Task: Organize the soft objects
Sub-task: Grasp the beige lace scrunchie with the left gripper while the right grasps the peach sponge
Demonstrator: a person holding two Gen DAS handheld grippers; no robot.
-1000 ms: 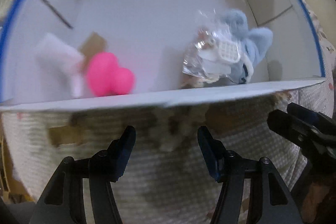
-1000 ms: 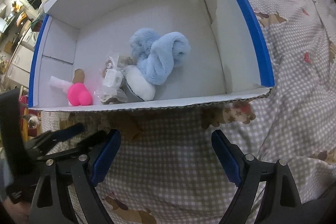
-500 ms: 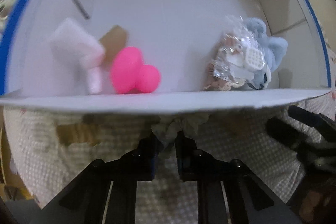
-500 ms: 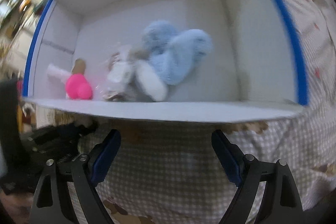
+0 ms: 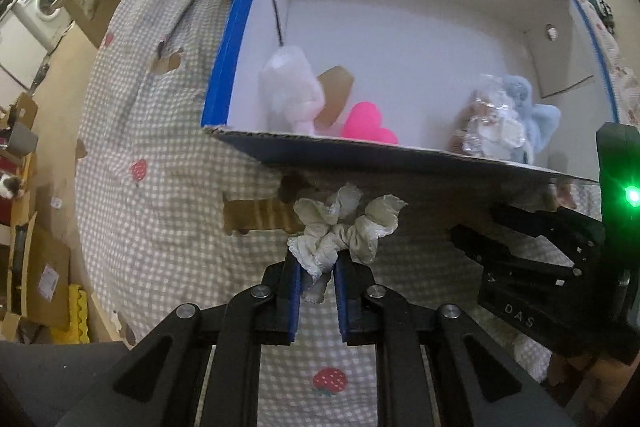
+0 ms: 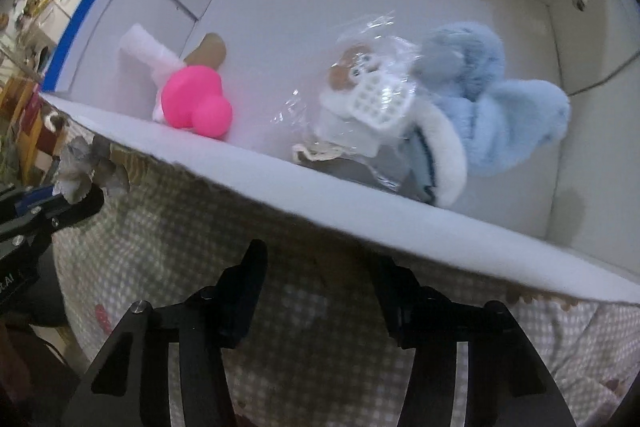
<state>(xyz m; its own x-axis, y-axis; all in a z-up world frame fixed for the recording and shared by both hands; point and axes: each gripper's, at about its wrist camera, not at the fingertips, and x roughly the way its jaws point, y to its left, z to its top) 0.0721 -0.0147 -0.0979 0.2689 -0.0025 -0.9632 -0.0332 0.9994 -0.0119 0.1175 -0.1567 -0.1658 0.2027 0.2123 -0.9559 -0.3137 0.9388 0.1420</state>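
My left gripper [image 5: 317, 267] is clamped on a cream ruffled scrunchie [image 5: 344, 223], pinching only one lacy fold between the blue pads while the rest of the loop blooms out ahead of the fingertips. I hold it lifted just outside the near wall of the box [image 5: 400, 157], over the checked blanket [image 5: 160, 219], towards the wall's left end. My right gripper [image 6: 316, 291] hangs with its jaws apart and nothing between them, beside the same wall further right.

Inside the box, against the near wall, lie a pink heart-shaped squishy [image 5: 368, 125] with a white fluffy piece [image 5: 292, 95] towards the left corner, and a bagged small toy [image 6: 368, 107] resting on a blue plush [image 6: 492, 99] towards the right.

My worry is the grip: I hold so little of the fabric that a quick swing could let the fold slide out, dropping the scrunchie on the blanket short of the box. The other risk is height. The dangling ruffles sit about level with the cardboard edge, so if I carry forward without rising first, they may snag on the wall and be dragged from the pads, or nudge the light box along the soft bedding.
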